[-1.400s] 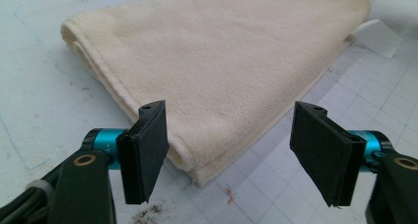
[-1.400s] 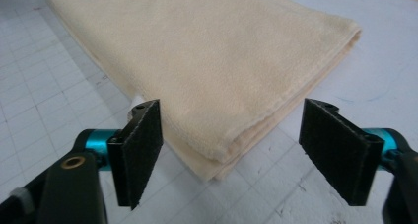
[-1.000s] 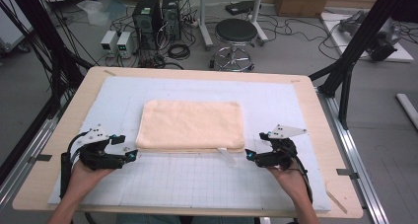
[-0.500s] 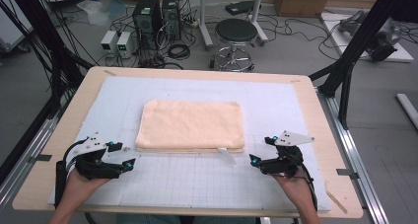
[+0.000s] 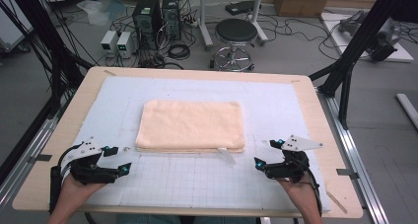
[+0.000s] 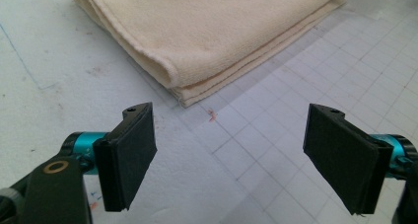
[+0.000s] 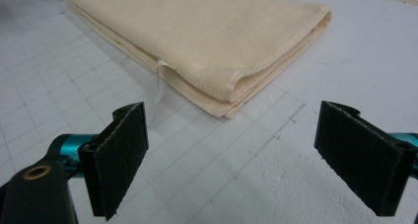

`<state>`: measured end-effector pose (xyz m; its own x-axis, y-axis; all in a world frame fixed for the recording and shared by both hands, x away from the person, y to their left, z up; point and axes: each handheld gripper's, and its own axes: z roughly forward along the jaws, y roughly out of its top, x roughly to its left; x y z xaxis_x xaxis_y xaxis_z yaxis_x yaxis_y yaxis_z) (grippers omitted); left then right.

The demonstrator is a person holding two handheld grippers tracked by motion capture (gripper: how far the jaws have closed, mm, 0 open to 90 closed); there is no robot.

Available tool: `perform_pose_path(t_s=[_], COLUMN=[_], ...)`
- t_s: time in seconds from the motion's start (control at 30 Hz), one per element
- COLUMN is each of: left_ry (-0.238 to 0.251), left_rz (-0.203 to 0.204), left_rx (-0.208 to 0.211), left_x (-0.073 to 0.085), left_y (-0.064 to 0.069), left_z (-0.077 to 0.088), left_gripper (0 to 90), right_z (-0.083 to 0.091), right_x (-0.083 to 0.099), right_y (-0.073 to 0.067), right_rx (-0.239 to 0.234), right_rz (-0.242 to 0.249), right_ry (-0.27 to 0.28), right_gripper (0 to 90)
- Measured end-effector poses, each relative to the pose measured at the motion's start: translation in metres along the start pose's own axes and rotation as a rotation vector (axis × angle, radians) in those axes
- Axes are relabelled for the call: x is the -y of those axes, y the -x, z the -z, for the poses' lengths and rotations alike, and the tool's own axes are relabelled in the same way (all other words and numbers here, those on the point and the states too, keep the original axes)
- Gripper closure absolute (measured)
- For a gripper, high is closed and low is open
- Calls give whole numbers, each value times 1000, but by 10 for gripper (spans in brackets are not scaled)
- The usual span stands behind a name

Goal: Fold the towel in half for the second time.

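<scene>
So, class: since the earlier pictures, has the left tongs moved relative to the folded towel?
Yes. The left tongs have drawn back from the towel toward the table's near edge.

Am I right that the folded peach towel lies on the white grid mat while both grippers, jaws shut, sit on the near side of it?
Not quite: the jaws stand open. The left gripper and right gripper each show two pads wide apart in their own gripper views, nothing between them. The rest holds: the folded peach towel lies on the white grid mat.
</scene>
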<state>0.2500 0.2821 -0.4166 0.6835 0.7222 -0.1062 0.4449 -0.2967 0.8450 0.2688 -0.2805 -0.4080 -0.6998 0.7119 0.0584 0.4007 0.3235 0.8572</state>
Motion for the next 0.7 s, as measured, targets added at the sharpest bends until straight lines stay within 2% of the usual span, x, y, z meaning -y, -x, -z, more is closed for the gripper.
perform_pose_path(t_s=[0.27, 0.7], left_ry=[13, 20], left_rz=[-4, -5], left_rx=[9, 1], left_x=[3, 7], left_y=[5, 9], left_z=[8, 17], left_gripper=[204, 203], right_z=[8, 16], right_x=[5, 15], right_y=[-3, -7], right_rx=[7, 14], right_rz=[1, 1], right_ry=[14, -2], right_gripper=[122, 122])
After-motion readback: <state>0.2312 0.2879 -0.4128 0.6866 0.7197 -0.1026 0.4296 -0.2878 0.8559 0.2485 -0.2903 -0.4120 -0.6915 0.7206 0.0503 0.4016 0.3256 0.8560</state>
